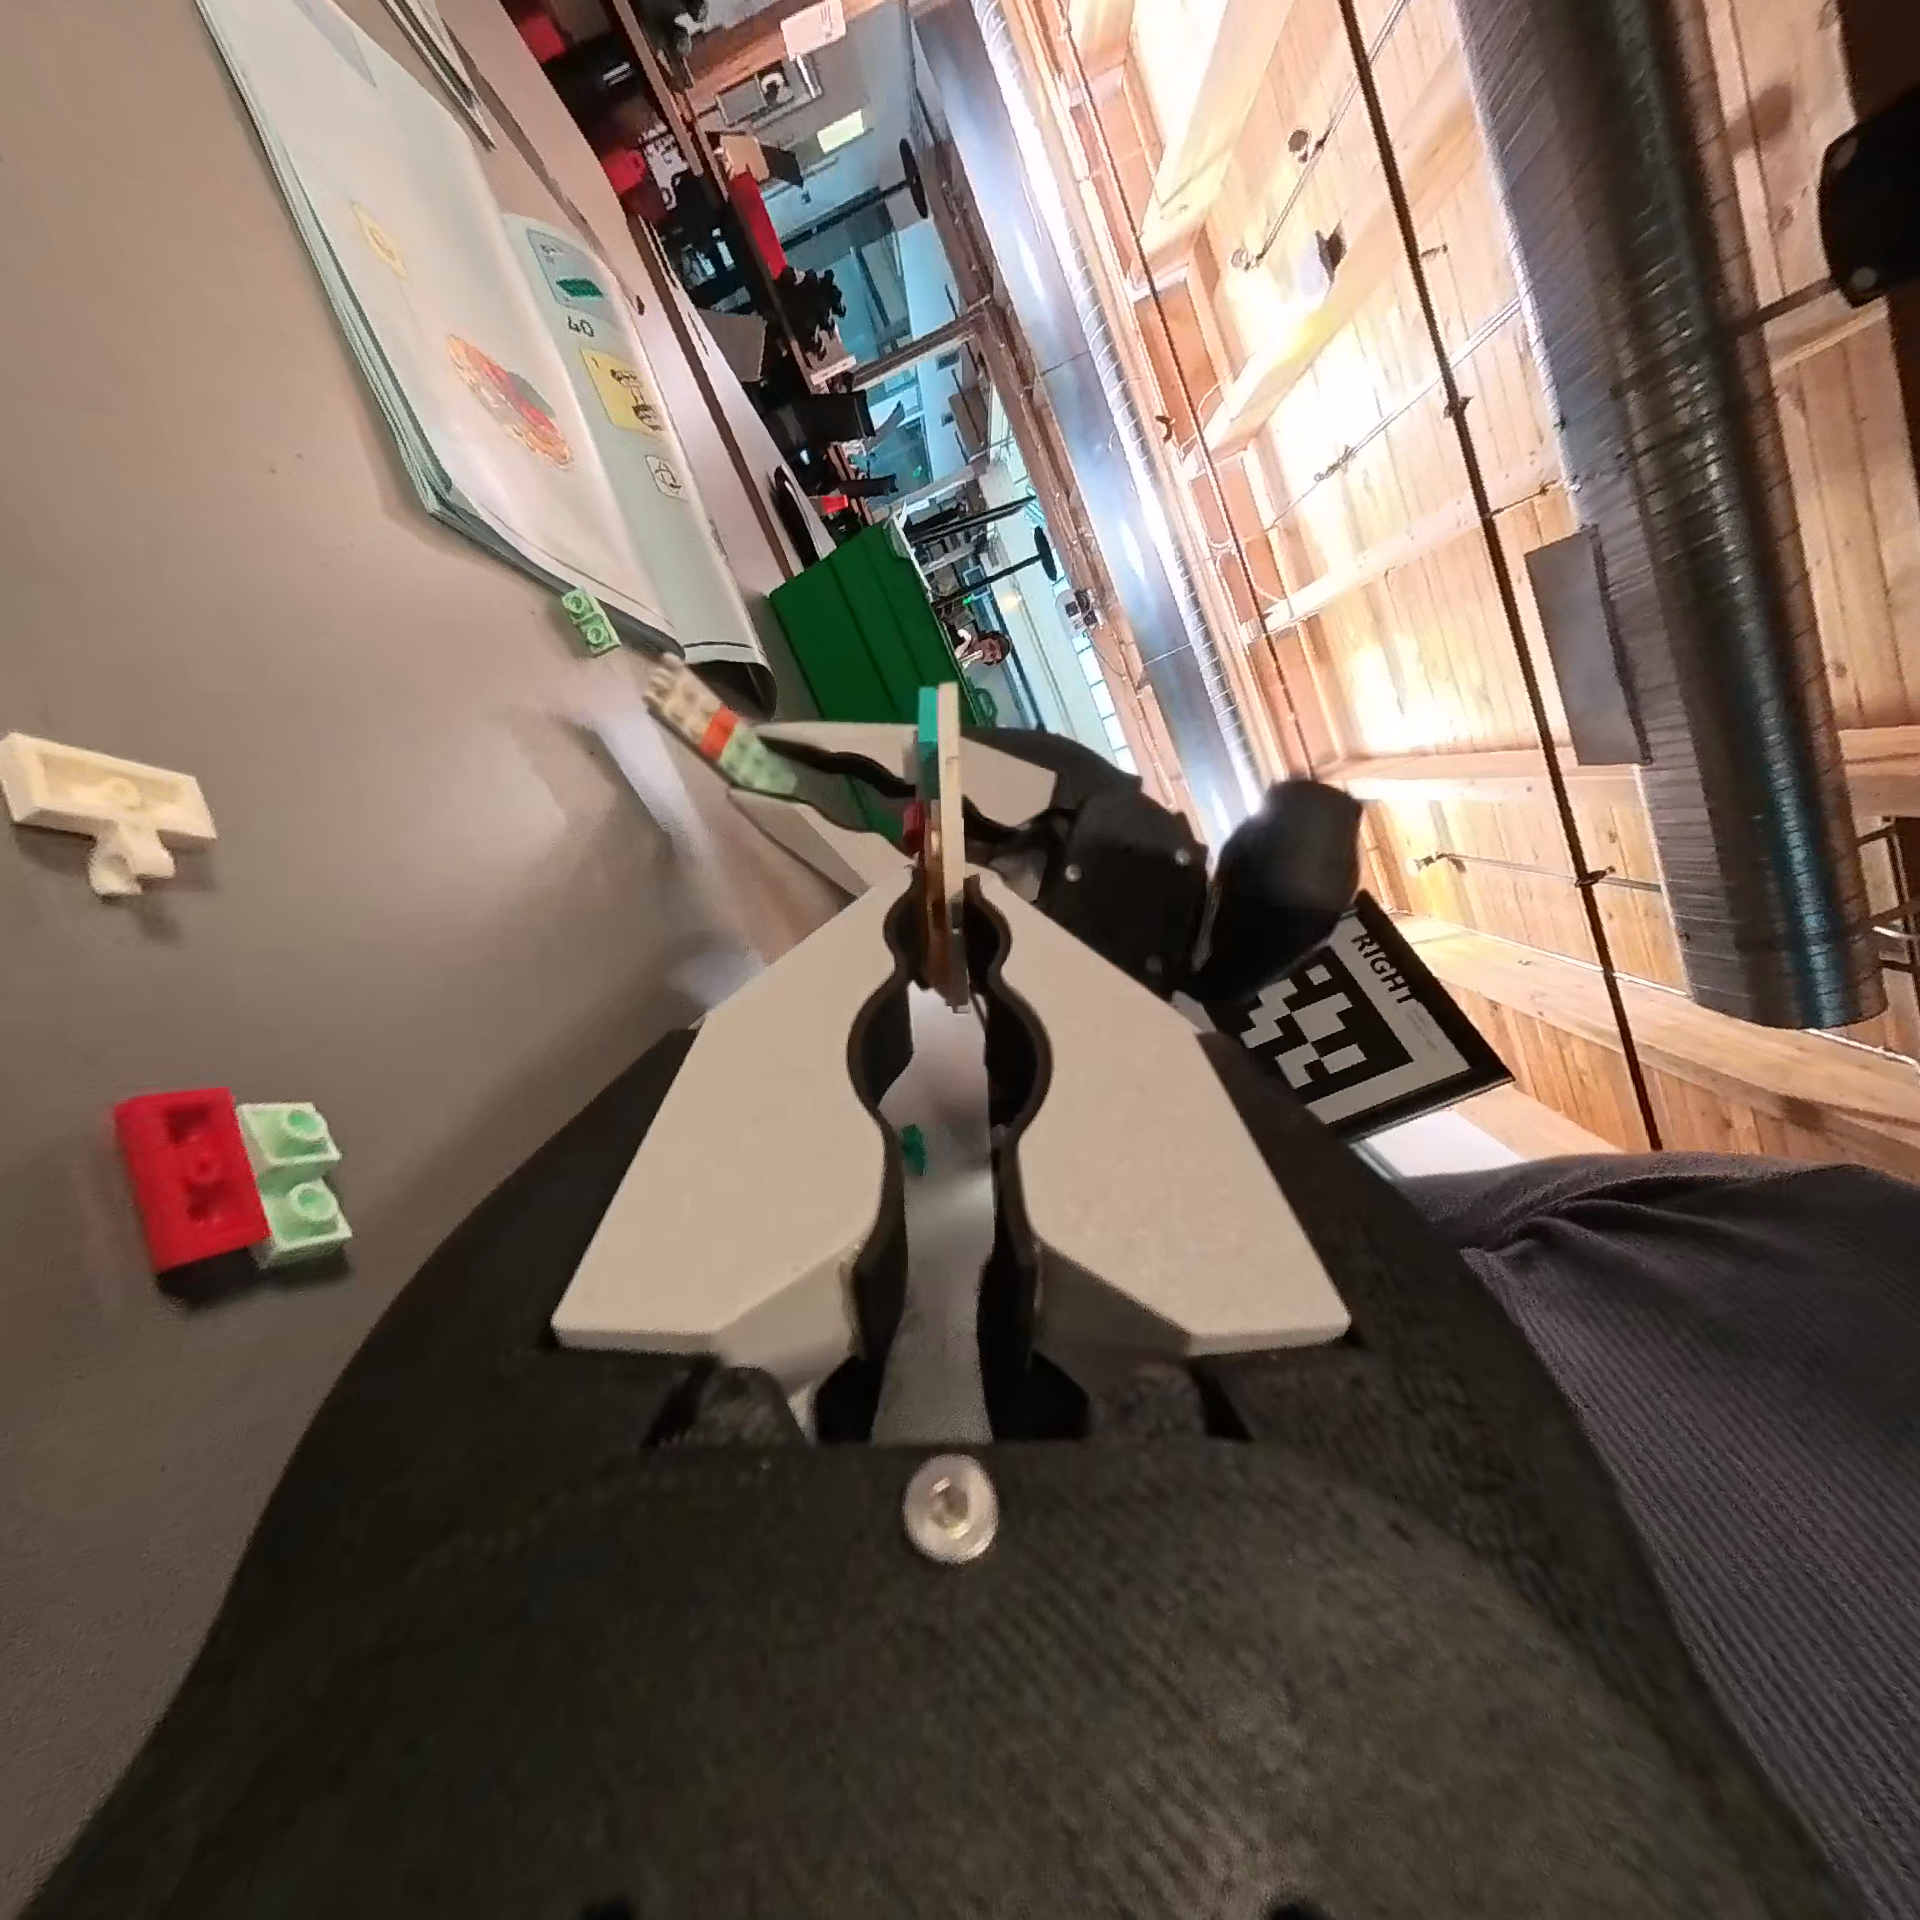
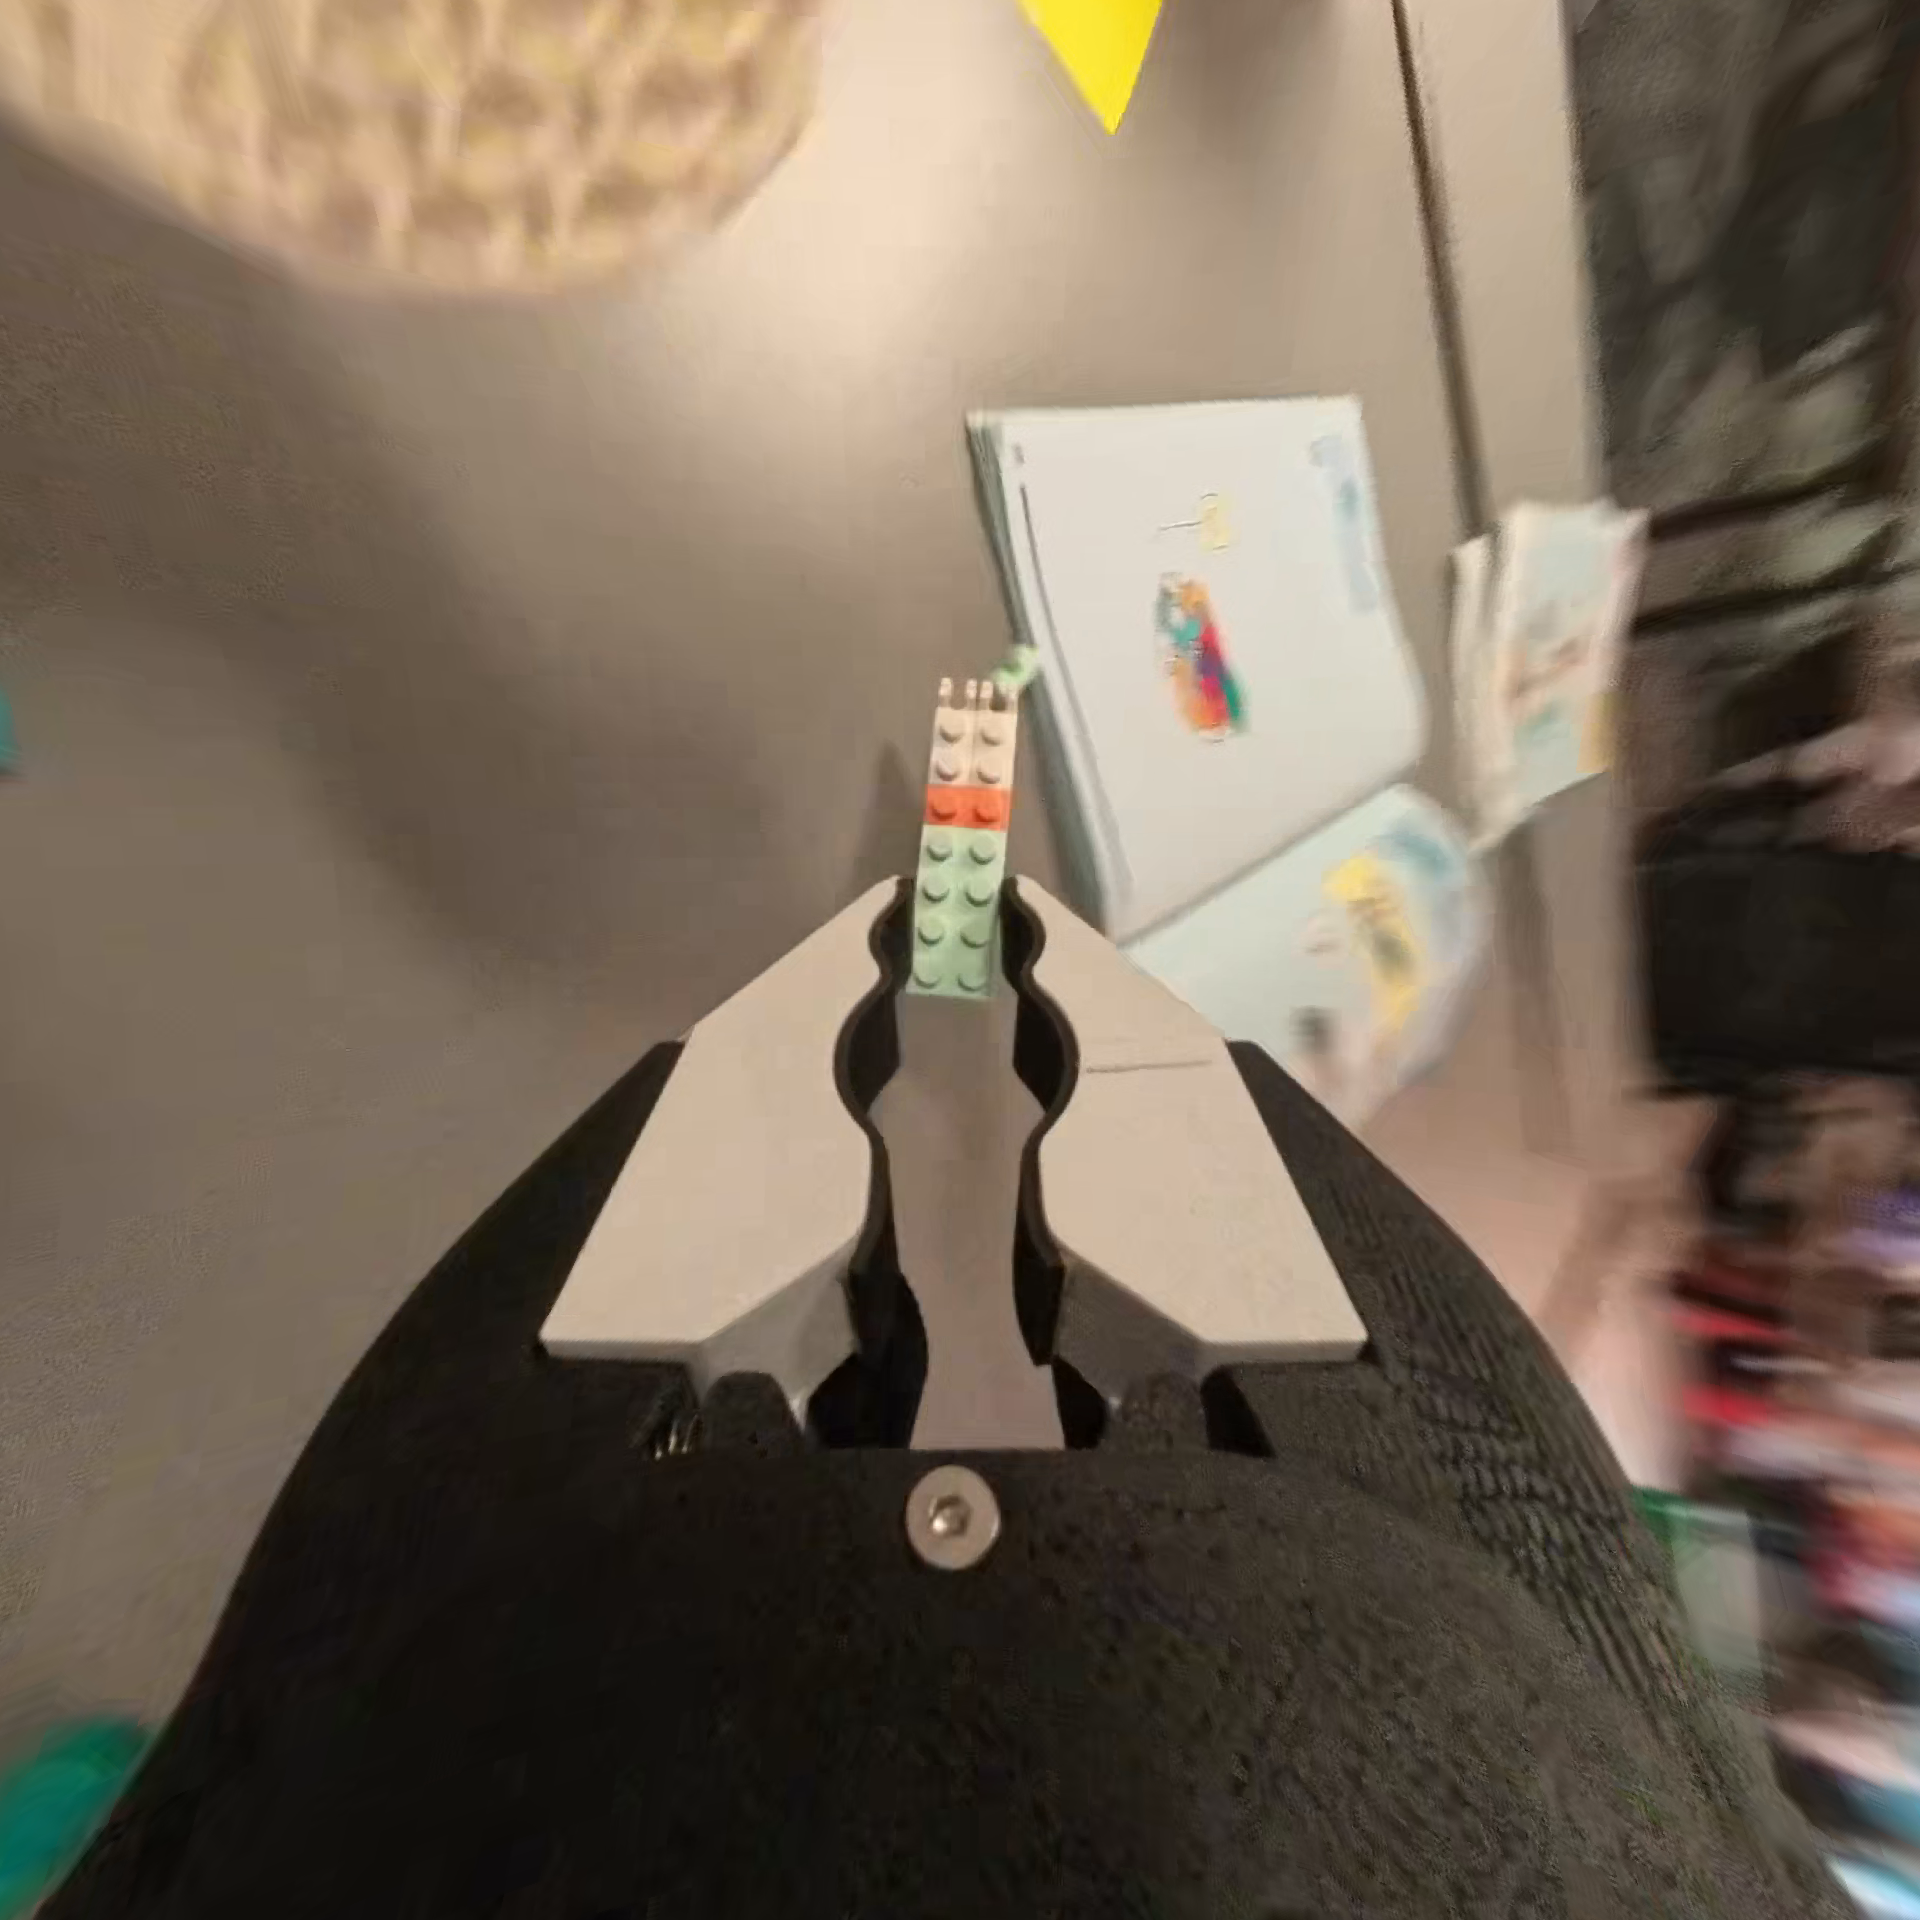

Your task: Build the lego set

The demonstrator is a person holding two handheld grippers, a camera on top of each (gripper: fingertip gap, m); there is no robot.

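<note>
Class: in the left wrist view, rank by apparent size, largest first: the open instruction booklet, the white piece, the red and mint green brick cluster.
1. instruction booklet
2–3. red and mint green brick cluster and white piece: look alike; the cluster lies nearer, so unranked.

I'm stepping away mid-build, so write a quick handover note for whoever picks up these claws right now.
Left claw: shut on a thin stacked piece, seen edge-on.
Right claw: shut on a mint, red and grey plate strip, held above the table.
On the table: red-and-mint sub-assembly, white part, small mint piece, open instruction booklet.
Done: some sub-assemblies. Left: joining the held pieces, then adding the loose ones.
</note>
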